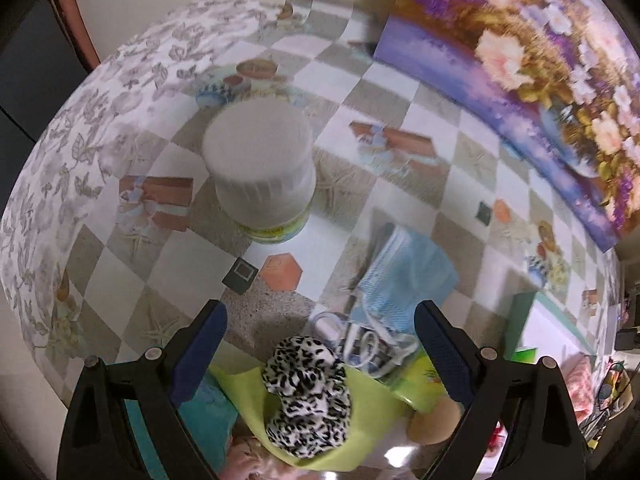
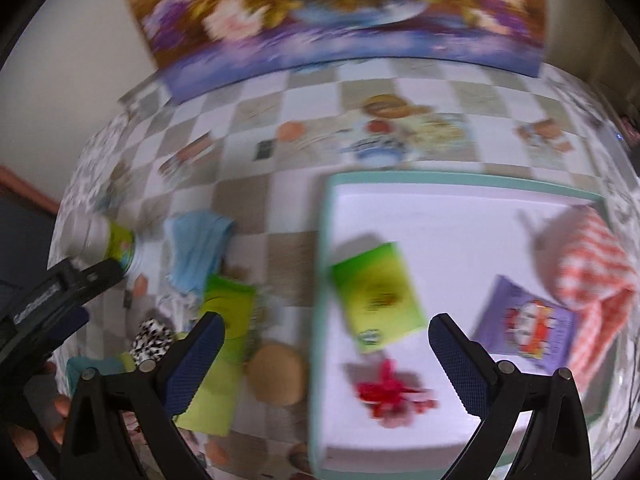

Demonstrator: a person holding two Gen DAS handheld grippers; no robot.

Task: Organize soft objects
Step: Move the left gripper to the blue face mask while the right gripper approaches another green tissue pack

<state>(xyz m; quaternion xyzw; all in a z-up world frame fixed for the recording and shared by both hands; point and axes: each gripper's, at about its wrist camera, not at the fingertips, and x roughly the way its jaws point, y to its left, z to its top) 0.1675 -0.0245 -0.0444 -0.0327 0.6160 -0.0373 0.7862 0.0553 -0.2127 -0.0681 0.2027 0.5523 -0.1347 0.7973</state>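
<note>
A black-and-white leopard-print scrunchie [image 1: 306, 396] lies on a lime-green cloth [image 1: 368, 412], right below my open, empty left gripper [image 1: 320, 356]. It also shows small in the right wrist view [image 2: 154, 340]. A light-blue face mask [image 1: 404, 280] lies beyond it. My right gripper [image 2: 326, 364] is open and empty above the left edge of a white tray with a teal rim [image 2: 440, 178]. In the tray lie a red bow [image 2: 388, 394], a green packet [image 2: 378, 292], a purple packet [image 2: 524, 328] and an orange checked cloth [image 2: 592, 268].
A white jar with a green label [image 1: 262, 168] stands on the checkered tablecloth [image 1: 440, 184]. A tan round puff [image 2: 276, 374] lies left of the tray. A floral painting [image 1: 532, 72] leans on the wall. A teal cloth [image 1: 208, 412] lies at the near left.
</note>
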